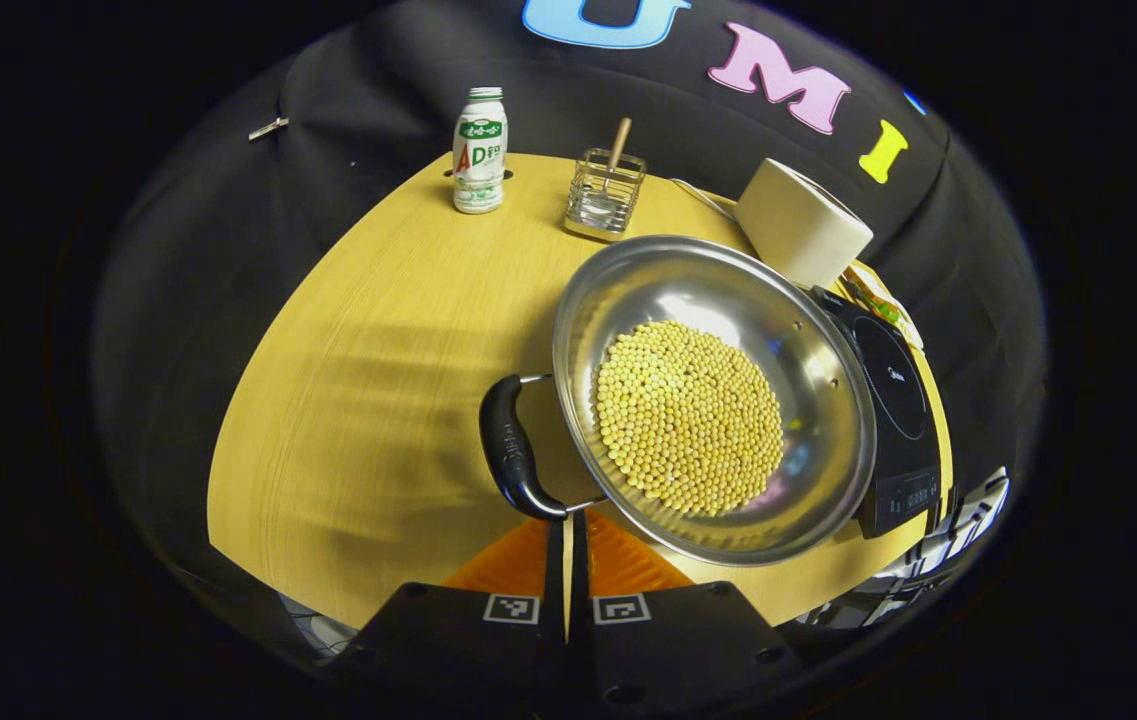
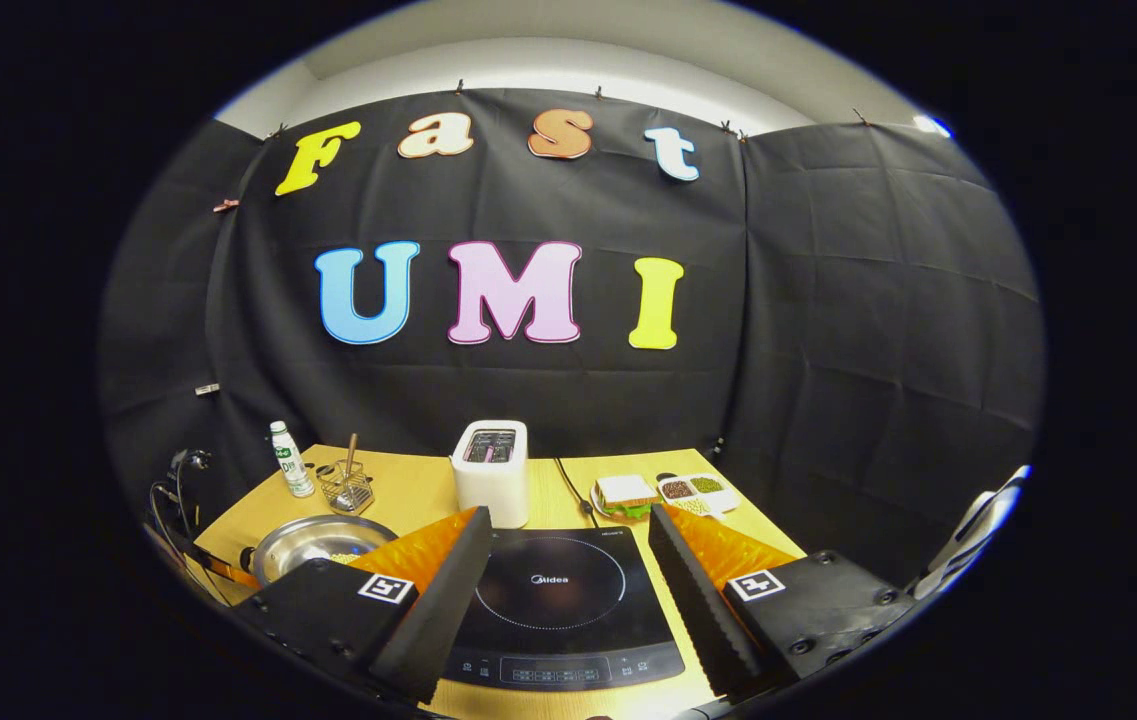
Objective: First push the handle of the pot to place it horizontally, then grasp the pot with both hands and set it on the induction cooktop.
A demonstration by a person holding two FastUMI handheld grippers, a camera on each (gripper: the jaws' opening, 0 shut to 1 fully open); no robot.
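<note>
Left gripper view: pot (image 1: 808,350), shallow steel pan, sat at centre-right of the frame on the wooden table (image 1: 378,350); its bottom was covered by a round layer of yellow beans (image 1: 688,415). Pot handle (image 1: 510,445), a black loop on 2 wire arms, stood off the pot's left rim, at lower centre. Left gripper (image 1: 566,535) was at the bottom centre, its 2 fingers drawn together with barely a slit between them, tips just below the lower end of the handle; whether they touched it could not be told, and nothing was gripped. Induction cooktop (image 1: 893,400), black, lay at the right of the frame, just beside the pot's right rim and partly overlapped by it. White toaster (image 1: 800,222) stood at upper right; wire holder (image 1: 606,192) with a wooden stick at upper centre; white bottle (image 1: 479,150) to its left.

Right gripper view: right gripper (image 2: 568,575) at the bottom, fingers spread wide apart, holding nothing, with the cooktop (image 2: 553,600) seen between them at lower centre. Pot (image 2: 313,545) at lower left, partly hidden behind the left-hand finger. Toaster (image 2: 492,470) stood behind the cooktop at centre; bottle (image 2: 291,460) and wire holder (image 2: 346,485) at left; a sandwich (image 2: 626,493) and a small compartment tray (image 2: 698,490) at centre-right
</note>
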